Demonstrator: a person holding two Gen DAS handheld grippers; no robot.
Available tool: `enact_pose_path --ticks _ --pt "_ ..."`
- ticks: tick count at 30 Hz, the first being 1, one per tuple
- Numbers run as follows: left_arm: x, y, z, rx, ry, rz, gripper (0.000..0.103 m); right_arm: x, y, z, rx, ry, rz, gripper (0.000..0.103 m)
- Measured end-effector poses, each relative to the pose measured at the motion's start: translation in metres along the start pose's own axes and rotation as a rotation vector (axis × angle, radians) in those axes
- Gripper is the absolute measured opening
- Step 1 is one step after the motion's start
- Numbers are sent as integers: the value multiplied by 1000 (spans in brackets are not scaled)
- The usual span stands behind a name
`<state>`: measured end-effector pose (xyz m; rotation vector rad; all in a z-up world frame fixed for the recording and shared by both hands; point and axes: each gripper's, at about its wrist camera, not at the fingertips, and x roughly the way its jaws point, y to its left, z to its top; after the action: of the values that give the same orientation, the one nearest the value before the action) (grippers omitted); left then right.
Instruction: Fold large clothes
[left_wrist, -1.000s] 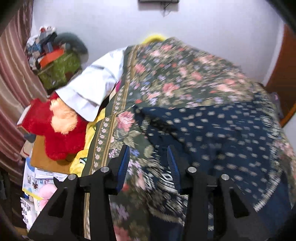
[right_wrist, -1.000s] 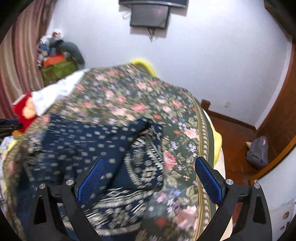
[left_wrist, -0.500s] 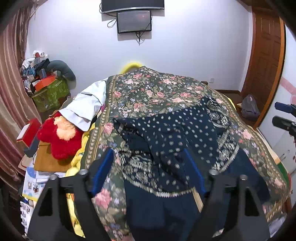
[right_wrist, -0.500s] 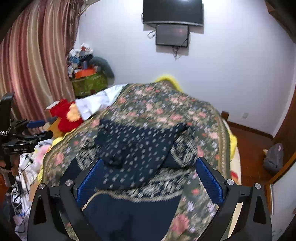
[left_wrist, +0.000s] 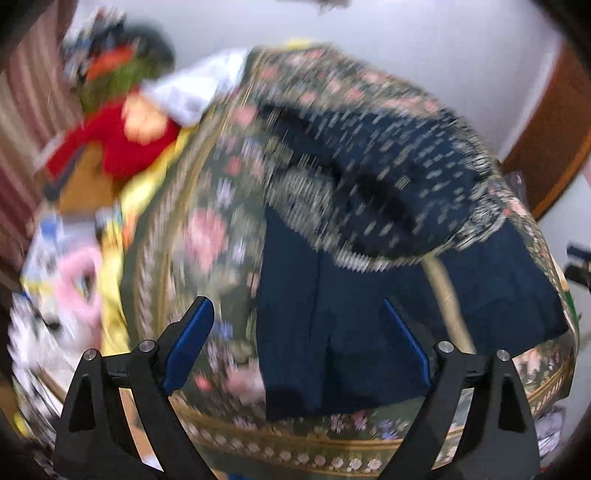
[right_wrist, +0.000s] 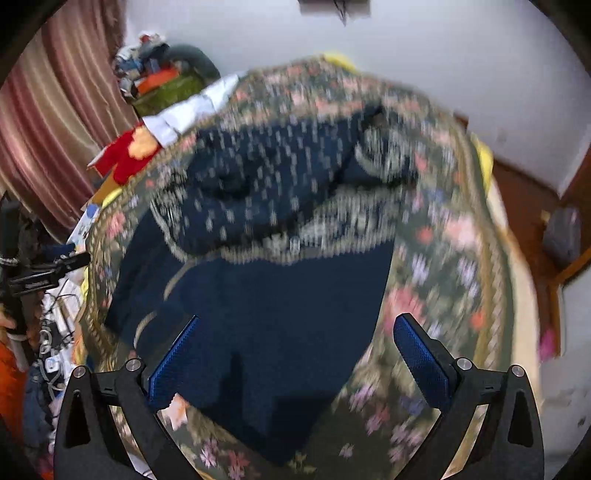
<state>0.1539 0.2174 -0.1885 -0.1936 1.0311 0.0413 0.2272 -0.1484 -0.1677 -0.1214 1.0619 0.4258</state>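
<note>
A large navy garment (left_wrist: 369, 280) lies on the floral bedspread (left_wrist: 207, 236). Its far half is patterned with small pale marks and a pale woven band; its near half is plain navy. It also shows in the right wrist view (right_wrist: 266, 295). My left gripper (left_wrist: 299, 350) is open and empty above the garment's near left part. My right gripper (right_wrist: 295, 354) is open and empty above the garment's near edge. Both views are blurred by motion.
A red plush toy (left_wrist: 118, 136) and a white cloth (left_wrist: 192, 88) lie at the bed's far left. Clutter and a green bag (right_wrist: 166, 88) stand by the curtain (right_wrist: 55, 122). A wooden door (left_wrist: 554, 125) and a grey bag (right_wrist: 561, 232) are on the right.
Both grippers have dropped down and closer to the garment's near plain edge. The left gripper opened wide during the last second. The garment lies as before.
</note>
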Motion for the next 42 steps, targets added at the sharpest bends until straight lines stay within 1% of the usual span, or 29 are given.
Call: enact_pose_path --ticks 2,4,6,7,8,9,10,11,12,13,14,15,16,17,19,20,21,22,25,28,32,33,37,39,42 --pt "26 16 -17 -67 88 4 91 12 -5 -11 41 49 26 102" --pt "46 28 -34 -126 155 0 91 20 -10 -20 77 80 52 102" --pt "62 36 -48 -178 214 -42 90 25 -12 -26 104 95 80 102" --pt "66 37 -52 -196 229 -67 89 27 -14 -29 120 102 106 102" --pt "72 38 -57 -217 246 -111 89 29 -14 -30 137 109 132 102" --pt "77 38 -60 -232 259 -146 89 31 -15 -32 148 110 146 100" --pt "81 39 -63 -245 269 -164 89 34 -16 -33 162 102 159 96" --pt "86 39 -65 -263 279 -173 89 36 -17 -34 171 89 153 95" --pt "90 38 -67 -278 287 -177 86 39 -16 -34 174 80 137 91" --pt "95 37 -68 -289 296 -181 78 41 -15 -34 168 75 124 87" --pt "99 35 -69 -294 300 -184 74 42 -14 -32 162 70 121 85" --pt "100 33 -69 -292 293 -174 70 43 -14 -31 156 64 126 79" --pt "99 29 -68 -280 274 -163 64 44 -13 -29 154 61 133 70" --pt "98 26 -66 -263 261 -163 58 44 -13 -28 154 60 140 65" --pt "93 17 -62 -228 243 -154 37 44 -14 -26 160 53 157 44" --pt "91 12 -61 -209 234 -140 30 44 -16 -26 169 49 166 40" --pt "90 8 -60 -193 230 -130 19 44 -18 -26 180 45 174 31" --pt "88 4 -58 -175 228 -120 13 44 -21 -25 194 43 175 21" --pt "80 -10 -52 -153 204 -134 12 44 -30 -22 235 45 224 13" --pt "64 -21 -41 -130 154 -168 11 42 -32 -18 230 30 243 11" --pt "35 -37 -18 -97 68 -211 11 33 -30 -4 213 -19 261 10" --pt "29 -35 -11 -87 47 -220 11 30 -30 1 211 -33 265 10" --pt "7 -46 30 -20 -68 -228 10 18 -32 27 207 -105 273 9" --pt "-1 -46 49 -11 -102 -236 10 14 -34 42 209 -136 278 9" --pt "-5 -48 78 -16 -145 -245 10 11 -39 70 210 -190 260 8"
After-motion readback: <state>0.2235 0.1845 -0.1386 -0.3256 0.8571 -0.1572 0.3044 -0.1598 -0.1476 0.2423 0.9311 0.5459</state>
